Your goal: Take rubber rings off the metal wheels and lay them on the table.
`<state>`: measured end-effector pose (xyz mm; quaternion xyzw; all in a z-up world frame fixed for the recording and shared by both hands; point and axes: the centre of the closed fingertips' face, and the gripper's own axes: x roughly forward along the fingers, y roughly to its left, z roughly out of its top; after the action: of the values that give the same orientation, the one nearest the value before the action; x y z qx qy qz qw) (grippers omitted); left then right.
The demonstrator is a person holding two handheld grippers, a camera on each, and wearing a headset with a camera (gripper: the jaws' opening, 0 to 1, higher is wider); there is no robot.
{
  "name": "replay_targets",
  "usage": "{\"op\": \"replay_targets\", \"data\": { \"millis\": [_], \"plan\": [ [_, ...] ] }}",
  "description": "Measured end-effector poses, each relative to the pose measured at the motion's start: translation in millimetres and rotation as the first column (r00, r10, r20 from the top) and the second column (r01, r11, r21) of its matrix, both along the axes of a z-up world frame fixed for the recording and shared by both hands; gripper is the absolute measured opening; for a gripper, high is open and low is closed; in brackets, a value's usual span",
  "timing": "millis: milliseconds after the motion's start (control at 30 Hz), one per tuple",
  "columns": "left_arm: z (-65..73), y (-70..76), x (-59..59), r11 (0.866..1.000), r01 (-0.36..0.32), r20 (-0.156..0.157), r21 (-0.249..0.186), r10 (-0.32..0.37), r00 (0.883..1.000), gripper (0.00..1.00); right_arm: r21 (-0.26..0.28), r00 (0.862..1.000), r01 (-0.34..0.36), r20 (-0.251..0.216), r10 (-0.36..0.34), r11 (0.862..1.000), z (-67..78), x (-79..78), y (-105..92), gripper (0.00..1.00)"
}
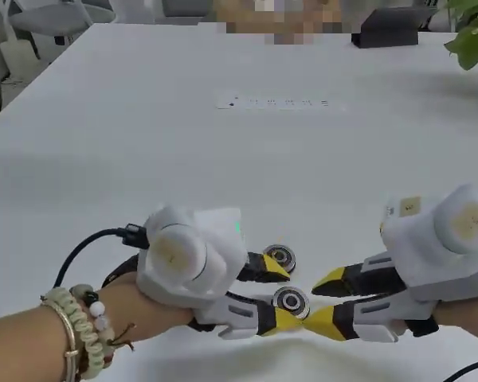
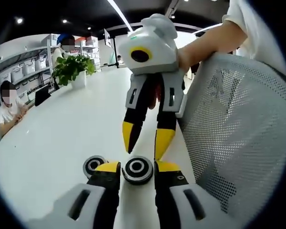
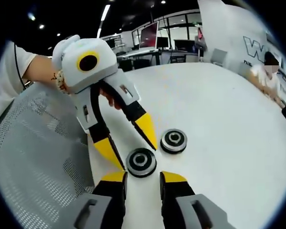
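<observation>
Nearest the person, the left tool (image 1: 281,293) was open, its yellow-tipped jaws set either side of the nearer metal wheel (image 2: 137,170). There was a gap at one jaw at least, so it had hold of nothing. The right tool (image 3: 144,176) faced it from the opposite side, also open and empty, with its tips just short of the same wheel. That wheel lay flat on the white worktop (image 1: 223,183), between the two tools. The second wheel (image 1: 280,257) lay flat just beyond it, near but apart.

Each wheel looked like a small, dense, rigid disc with a bright metal face. It would probably skate on the smooth worktop if pushed from one side only. The dark band round the nearer wheel's rim, taken to be the rubber ring (image 3: 130,163), should be soft, stretchy and grippy. It was likely seated snugly, so it would resist before it let go. A sensible hold would be one tool clamping the wheel across its rim to pin it. The other would nip a narrow bite of the band at the edge and roll it off over the rim.

Farther back the worktop ran bare towards a potted plant (image 1: 474,36).
</observation>
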<state>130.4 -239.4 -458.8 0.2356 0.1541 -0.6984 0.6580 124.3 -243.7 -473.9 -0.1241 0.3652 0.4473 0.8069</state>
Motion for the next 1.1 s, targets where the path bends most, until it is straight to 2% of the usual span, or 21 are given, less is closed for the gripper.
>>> {"op": "replay_targets", "data": {
  "millis": [167, 233, 500, 667, 767, 800, 867, 1100],
  "plan": [
    [2.2, -1.0, -0.3, 1.000, -0.006, -0.028, -0.013, 0.006, 1.000, 0.17, -0.020, 1.000, -0.007, -0.009, 0.006, 1.000, -3.9, -1.4, -1.4, 0.23],
    [0.8, -0.1, 1.9, 1.000, -0.015, -0.022, -0.008, 0.015, 1.000, 0.17, -0.021, 1.000, -0.005, -0.006, 0.005, 1.000, -3.8, -1.0, -1.7, 0.23],
    [-1.7, 0.9, 2.0, 1.000, -0.021, -0.035, -0.004, 0.021, 0.999, 0.14, -0.007, 1.000, 0.003, 0.001, -0.003, 1.000, -2.6, 0.9, 0.0, 0.20],
    [-2.7, 0.7, 2.1, 0.999, -0.038, -0.068, -0.002, 0.037, 0.997, 0.12, -0.002, 1.000, 0.000, -0.002, 0.000, 1.000, -3.7, 0.2, 2.4, 0.20],
    [-3.2, 0.0, 2.9, 0.999, -0.042, -0.061, 0.000, 0.042, 0.997, 0.09, -0.008, 1.000, -0.009, 0.003, 0.009, 1.000, -4.7, -0.1, 3.9, 0.19],
    [-3.8, 1.5, 2.7, 1.000, -0.030, -0.045, 0.002, 0.030, 0.999, 0.09, -0.009, 1.000, -0.010, 0.003, 0.010, 1.000, -4.9, -0.2, 4.2, 0.19],
    [-4.5, 2.7, 1.8, 0.999, -0.039, -0.063, 0.004, 0.039, 0.997, 0.07, -0.008, 1.000, -0.011, 0.004, 0.011, 1.000, -5.3, 0.0, 4.6, 0.19],
    [-4.3, 2.1, 1.8, 0.999, -0.039, -0.062, 0.000, 0.039, 0.997, 0.07, -0.021, 1.000, -0.022, 0.012, 0.023, 1.000, -6.7, -0.2, 4.8, 0.18]
  ]
}}
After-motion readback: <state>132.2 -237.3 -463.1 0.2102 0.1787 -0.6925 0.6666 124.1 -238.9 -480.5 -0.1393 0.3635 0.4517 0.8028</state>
